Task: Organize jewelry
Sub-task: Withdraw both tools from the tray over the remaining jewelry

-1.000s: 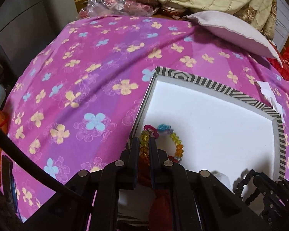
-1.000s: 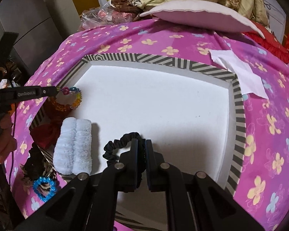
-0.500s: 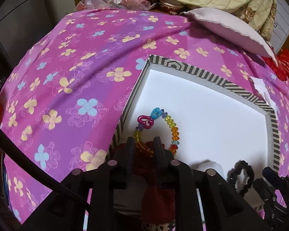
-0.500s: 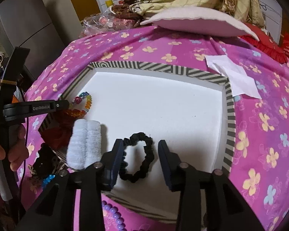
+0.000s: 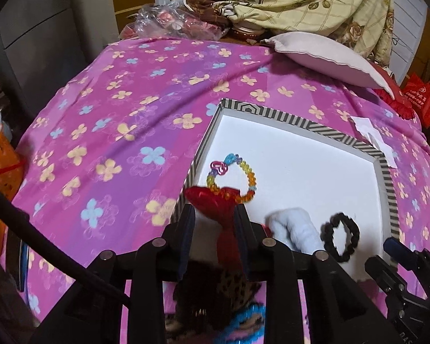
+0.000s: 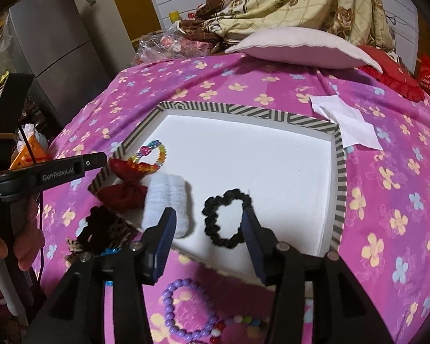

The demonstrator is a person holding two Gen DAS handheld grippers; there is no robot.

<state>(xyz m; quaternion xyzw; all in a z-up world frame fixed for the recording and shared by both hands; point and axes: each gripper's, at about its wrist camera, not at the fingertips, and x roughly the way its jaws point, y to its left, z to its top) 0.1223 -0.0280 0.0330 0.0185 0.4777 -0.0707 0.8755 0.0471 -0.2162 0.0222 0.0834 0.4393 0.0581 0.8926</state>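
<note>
1. Left wrist view: the left gripper was opening, its jaws apart and gripping nothing; the rainbow bead bracelet lay released near the striped tray's left edge, over a red bow. Lifting straight clear would avoid snagging either.

2. Right wrist view: the right gripper was opening, empty; the black scrunchie lay flat between its jaws near the tray's near edge, beside a white fluffy band. Withdrawing without dragging would be best; the purple bead bracelet waited outside.
</note>
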